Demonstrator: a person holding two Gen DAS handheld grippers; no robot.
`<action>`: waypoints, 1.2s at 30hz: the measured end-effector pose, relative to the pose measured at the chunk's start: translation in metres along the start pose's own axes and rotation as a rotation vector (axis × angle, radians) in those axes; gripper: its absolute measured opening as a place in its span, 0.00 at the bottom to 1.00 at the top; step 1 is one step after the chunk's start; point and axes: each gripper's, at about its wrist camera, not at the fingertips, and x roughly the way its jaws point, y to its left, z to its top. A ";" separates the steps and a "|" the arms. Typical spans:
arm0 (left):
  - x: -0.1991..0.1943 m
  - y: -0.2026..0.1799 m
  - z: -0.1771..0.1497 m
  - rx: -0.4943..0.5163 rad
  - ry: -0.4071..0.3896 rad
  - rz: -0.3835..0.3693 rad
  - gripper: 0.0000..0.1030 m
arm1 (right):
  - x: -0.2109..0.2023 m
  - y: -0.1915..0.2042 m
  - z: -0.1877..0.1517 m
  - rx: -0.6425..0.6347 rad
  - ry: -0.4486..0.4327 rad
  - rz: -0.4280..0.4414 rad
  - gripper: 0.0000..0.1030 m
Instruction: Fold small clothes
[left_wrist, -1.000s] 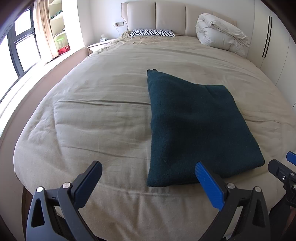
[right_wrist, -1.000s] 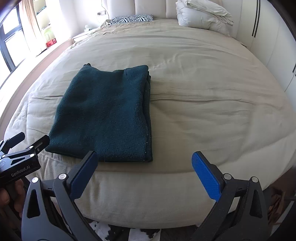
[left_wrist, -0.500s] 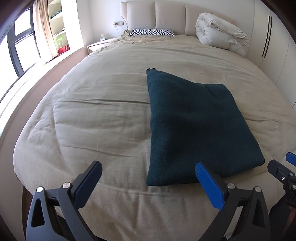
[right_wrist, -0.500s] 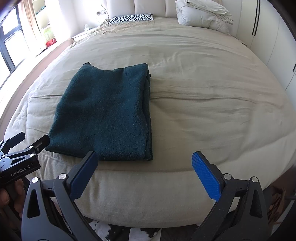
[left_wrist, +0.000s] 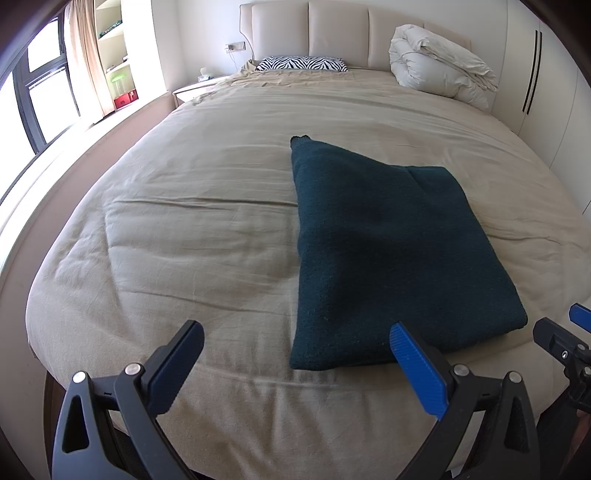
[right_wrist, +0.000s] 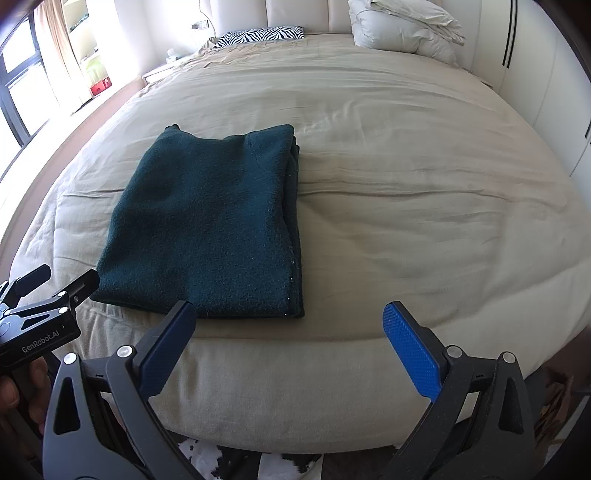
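A dark teal fleece garment (left_wrist: 388, 251) lies folded flat in a rectangle on the beige bed cover, near the foot edge; it also shows in the right wrist view (right_wrist: 214, 225). My left gripper (left_wrist: 295, 350) is open and empty, held just short of the garment's near left corner. My right gripper (right_wrist: 288, 332) is open and empty, held before the garment's near right corner. Neither gripper touches the cloth. The left gripper shows at the left edge of the right wrist view (right_wrist: 40, 306).
The beige bed (left_wrist: 184, 229) fills both views. A zebra-print pillow (left_wrist: 301, 63) and a rolled white duvet (left_wrist: 439, 70) lie by the headboard. A nightstand (left_wrist: 195, 86) and a window stand to the left. White wardrobe doors (left_wrist: 535, 74) stand to the right.
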 end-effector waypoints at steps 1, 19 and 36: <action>0.000 0.000 0.000 0.000 0.000 -0.001 1.00 | 0.000 0.000 0.000 0.000 0.000 0.000 1.00; 0.000 -0.001 0.000 0.000 0.002 -0.002 1.00 | 0.000 -0.001 0.000 0.001 0.003 0.001 1.00; 0.002 -0.001 0.000 0.002 0.006 -0.006 1.00 | 0.001 -0.002 0.000 0.004 0.011 0.005 1.00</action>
